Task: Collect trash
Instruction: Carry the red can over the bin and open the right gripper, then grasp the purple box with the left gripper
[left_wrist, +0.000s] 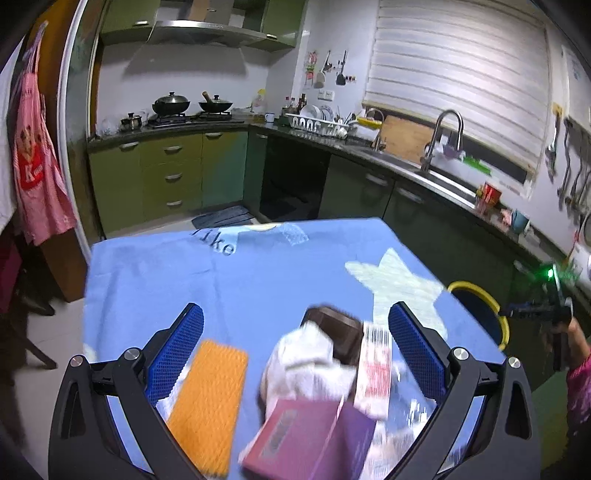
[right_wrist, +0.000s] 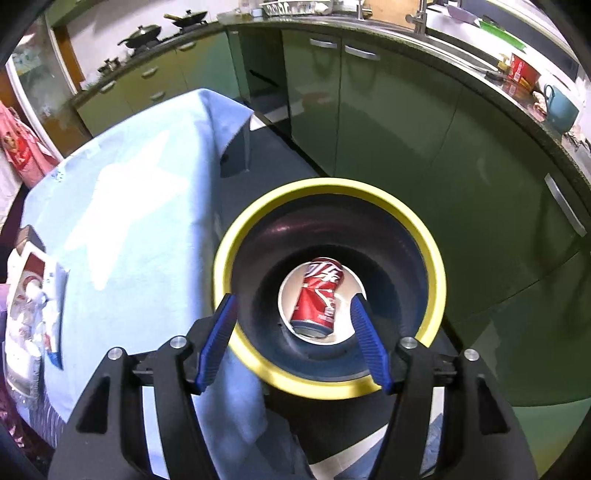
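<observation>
Left gripper (left_wrist: 295, 332) and right gripper (right_wrist: 291, 314), both wide apart, empty.

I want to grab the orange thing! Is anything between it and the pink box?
In the left wrist view, only bare blue tablecloth shows between the orange sponge and the pink box.

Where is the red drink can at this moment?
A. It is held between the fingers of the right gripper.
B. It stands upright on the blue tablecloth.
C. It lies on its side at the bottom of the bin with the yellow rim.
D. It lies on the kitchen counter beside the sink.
C: the red can lies on its side deep inside the yellow-rimmed bin, below the open, empty right gripper.
</observation>
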